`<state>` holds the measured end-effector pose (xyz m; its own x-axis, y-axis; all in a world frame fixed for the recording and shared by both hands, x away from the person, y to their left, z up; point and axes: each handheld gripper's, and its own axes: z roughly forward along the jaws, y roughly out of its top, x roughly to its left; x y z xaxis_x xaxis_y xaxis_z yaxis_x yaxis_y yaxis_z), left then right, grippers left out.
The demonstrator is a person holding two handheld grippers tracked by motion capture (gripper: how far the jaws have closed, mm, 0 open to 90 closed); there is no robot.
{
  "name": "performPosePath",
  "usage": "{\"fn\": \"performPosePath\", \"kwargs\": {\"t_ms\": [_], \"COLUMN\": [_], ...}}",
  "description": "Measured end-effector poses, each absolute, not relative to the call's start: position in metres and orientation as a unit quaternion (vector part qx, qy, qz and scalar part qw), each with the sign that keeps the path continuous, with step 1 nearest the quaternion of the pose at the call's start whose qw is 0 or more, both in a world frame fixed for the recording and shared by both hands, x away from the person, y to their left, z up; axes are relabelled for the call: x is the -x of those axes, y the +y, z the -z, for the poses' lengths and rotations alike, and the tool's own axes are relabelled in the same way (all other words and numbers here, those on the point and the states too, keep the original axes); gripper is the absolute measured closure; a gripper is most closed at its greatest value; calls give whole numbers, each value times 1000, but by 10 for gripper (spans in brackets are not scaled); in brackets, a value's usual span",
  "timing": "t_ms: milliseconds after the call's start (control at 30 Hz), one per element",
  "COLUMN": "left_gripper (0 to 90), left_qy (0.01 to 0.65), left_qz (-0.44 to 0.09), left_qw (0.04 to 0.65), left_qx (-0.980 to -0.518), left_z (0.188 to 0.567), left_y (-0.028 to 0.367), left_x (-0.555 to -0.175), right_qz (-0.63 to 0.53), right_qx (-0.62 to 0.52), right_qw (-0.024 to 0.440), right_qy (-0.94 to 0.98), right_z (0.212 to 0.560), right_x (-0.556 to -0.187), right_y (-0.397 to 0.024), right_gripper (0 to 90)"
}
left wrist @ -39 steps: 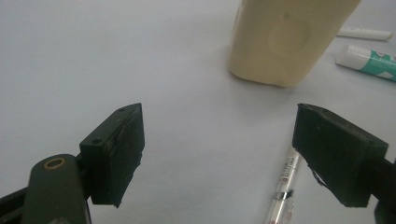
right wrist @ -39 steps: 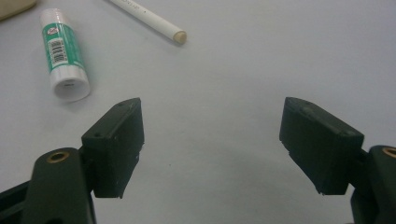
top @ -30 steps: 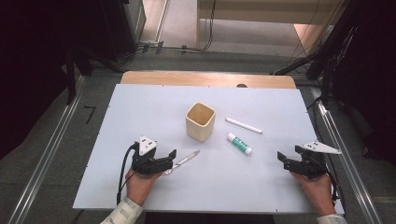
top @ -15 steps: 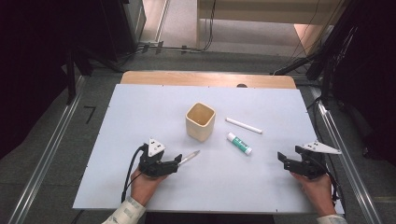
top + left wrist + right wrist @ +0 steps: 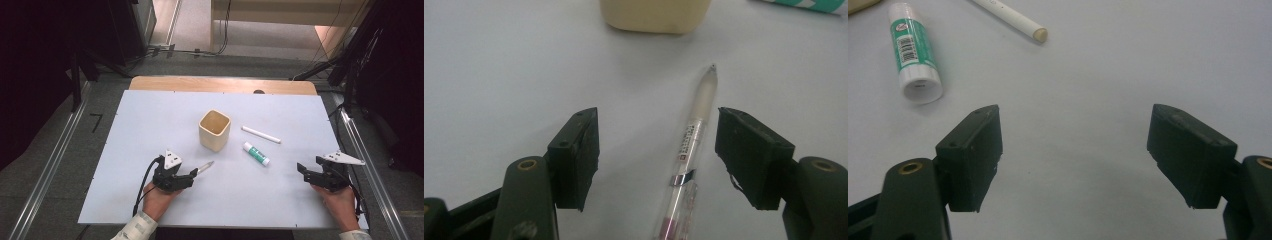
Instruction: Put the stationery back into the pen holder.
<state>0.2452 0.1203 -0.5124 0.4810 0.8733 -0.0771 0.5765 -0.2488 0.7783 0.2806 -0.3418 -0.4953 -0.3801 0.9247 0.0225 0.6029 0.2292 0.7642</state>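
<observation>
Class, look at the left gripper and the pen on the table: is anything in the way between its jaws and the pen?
Nothing visible. The pen lies flat on the white table between the pads of the left gripper, whose jaws have just been closing without yet touching it. The cup stands beyond the pen's tip.

the right gripper (image 5: 1075,155) holds its two black jaws wide apart over the bare white table (image 5: 1128,75), nothing between them. a green-and-white glue stick (image 5: 914,59) lies at upper left, and beside it what looks like a white marker or pen (image 5: 1010,16), apart from it.
</observation>
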Motion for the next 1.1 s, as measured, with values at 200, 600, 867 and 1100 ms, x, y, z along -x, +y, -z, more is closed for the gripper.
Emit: {"fn": "performPosePath", "kwargs": {"t_ms": [200, 600, 867, 1100], "left_gripper": [402, 511, 559, 620], "left_qy": [465, 459, 451, 451], "left_qz": [-188, -179, -177, -182], "left_qw": [385, 374, 363, 358], "left_qx": [-775, -785, -796, -797], "left_z": [514, 517, 520, 521], "left_y": [116, 111, 106, 106], "left_x": [-245, -246, -247, -248], "right_qz": [-355, -356, -356, -356], "right_qx": [-509, -509, -508, -508], "right_qw": [226, 226, 226, 227], "right_qy": [751, 751, 751, 751], "right_z": [495, 495, 495, 495], "right_x": [-281, -280, -280, -280], "right_y": [-342, -342, -342, -342], "right_gripper": [207, 207, 207, 207]}}
